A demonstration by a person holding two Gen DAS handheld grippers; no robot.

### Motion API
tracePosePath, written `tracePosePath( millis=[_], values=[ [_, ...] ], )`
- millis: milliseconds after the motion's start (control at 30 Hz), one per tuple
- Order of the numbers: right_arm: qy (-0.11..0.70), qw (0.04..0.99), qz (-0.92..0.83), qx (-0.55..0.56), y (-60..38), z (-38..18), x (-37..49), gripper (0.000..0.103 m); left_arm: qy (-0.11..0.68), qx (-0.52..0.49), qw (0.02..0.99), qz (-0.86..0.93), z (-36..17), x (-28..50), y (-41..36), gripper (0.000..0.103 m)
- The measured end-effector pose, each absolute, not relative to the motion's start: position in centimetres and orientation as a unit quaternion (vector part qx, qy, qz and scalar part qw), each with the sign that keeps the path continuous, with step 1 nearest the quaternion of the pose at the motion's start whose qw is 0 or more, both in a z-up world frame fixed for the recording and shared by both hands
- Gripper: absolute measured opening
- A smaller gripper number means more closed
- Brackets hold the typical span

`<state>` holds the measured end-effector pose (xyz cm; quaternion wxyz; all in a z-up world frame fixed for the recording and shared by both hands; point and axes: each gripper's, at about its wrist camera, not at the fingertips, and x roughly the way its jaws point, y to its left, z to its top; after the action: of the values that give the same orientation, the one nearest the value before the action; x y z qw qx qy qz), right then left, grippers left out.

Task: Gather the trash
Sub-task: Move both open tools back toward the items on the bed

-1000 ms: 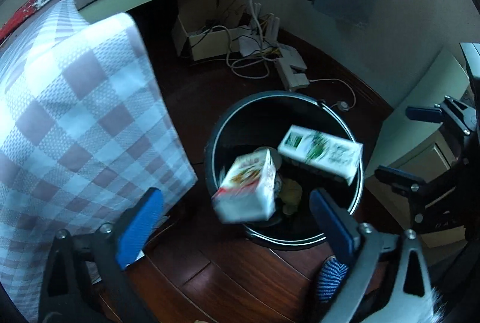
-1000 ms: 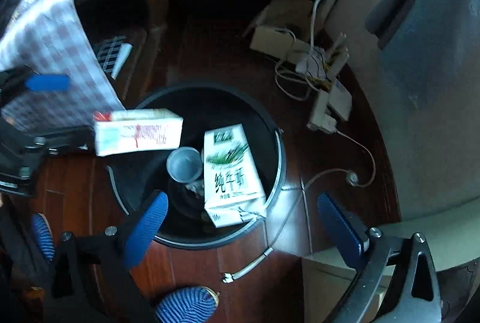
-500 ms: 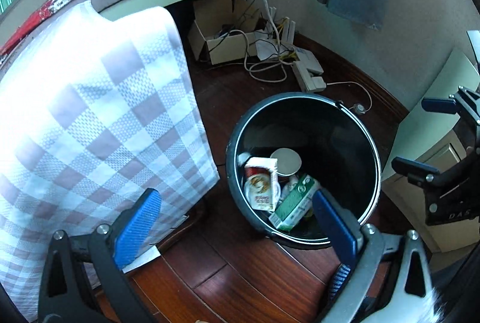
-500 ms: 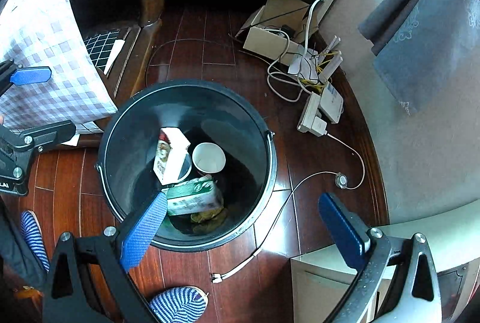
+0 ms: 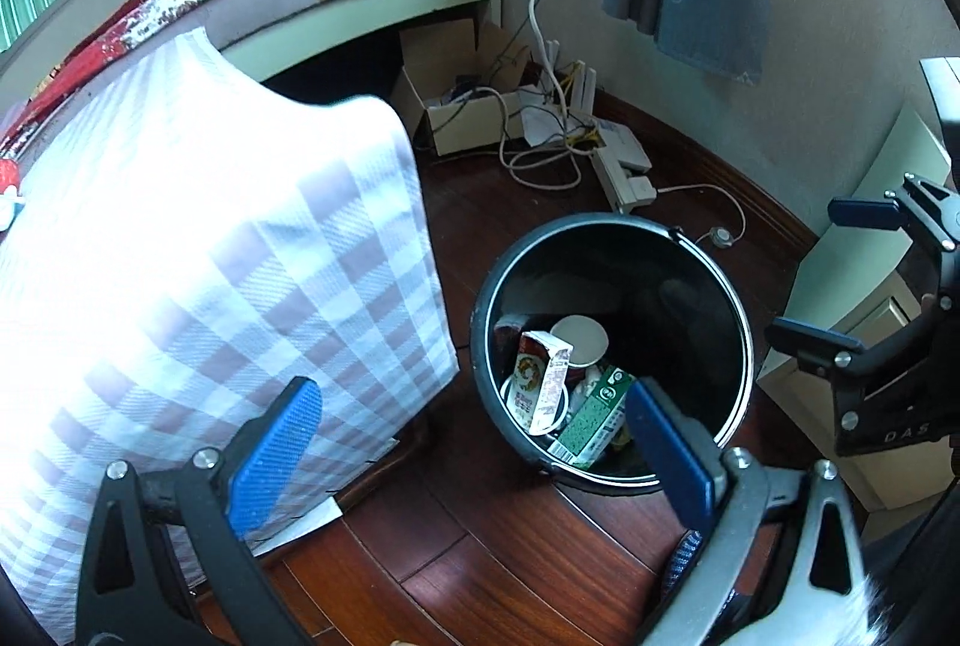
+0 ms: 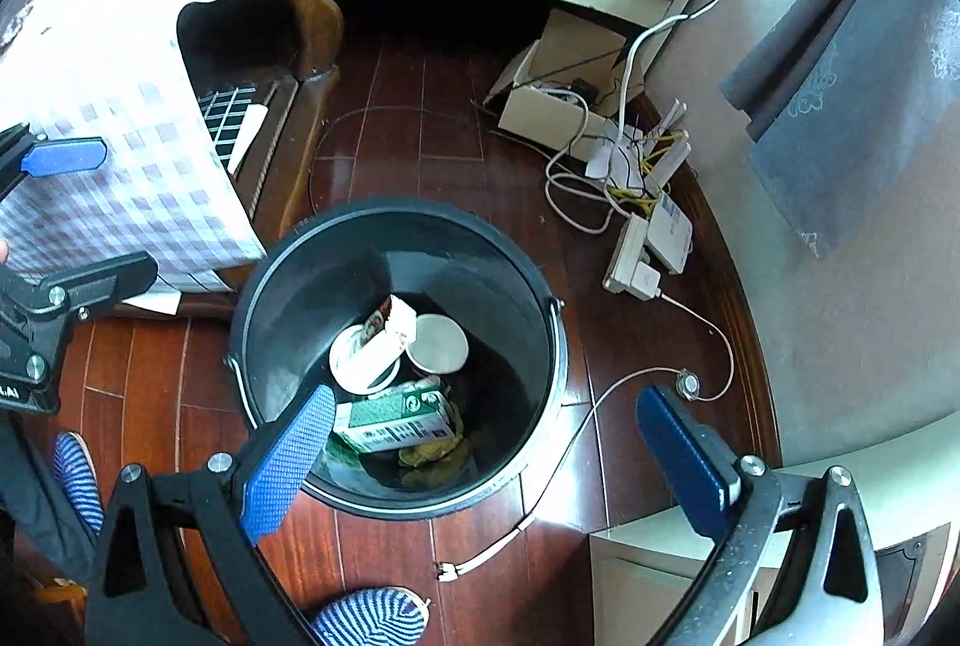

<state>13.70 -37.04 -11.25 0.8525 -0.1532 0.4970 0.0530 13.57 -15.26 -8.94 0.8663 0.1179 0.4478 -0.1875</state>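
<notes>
1. Two cartons lie in the black bin [image 6: 543, 346], which stands on the dark wood floor [image 6: 420, 136].
2. One, the red carton [image 5: 543, 382], is white with red and orange print; it leans nearly upright against the bin's left inner wall in the left wrist view, its folded top pointing up.
3. From the right wrist view the red carton [image 6: 387, 340] rests on a white lid [image 6: 351, 367].
4. The other, the green carton [image 6: 396, 421], lies on its side, with a green panel, a white face and a barcode strip; it sits at the near side of the bin floor, on crumpled yellowish scraps [image 6: 435, 454].
5. A white cup [image 6: 441, 343] lies just beside the red carton, touching it, its open mouth facing up.
6. The left gripper [image 5: 474, 445] hangs above the bin's near-left rim with blue pads wide apart and nothing between them.
7. The right gripper [image 6: 486, 457] hangs over the bin's near edge, pads also wide apart and empty.
8. A checked cloth [image 5: 198, 298] drapes over the tabletop left of the bin.
9. A power strip [image 6: 636, 265] and tangled cables lie on the floor beyond the bin, near a cardboard box [image 6: 555, 100].
10. A striped slipper [image 6: 372, 616] shows at the bottom edge.
</notes>
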Motion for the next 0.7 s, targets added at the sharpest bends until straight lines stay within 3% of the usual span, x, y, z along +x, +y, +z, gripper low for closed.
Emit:
tracePosePath(
  millis=[700],
  values=[
    [0.412, 0.899, 0.094, -0.109, -33.1, -5.1, 13.9, 0.102, 0.377, 0.085, 0.912, -0.140, -2.5, 12.8, -9.5, 0.102]
  ],
)
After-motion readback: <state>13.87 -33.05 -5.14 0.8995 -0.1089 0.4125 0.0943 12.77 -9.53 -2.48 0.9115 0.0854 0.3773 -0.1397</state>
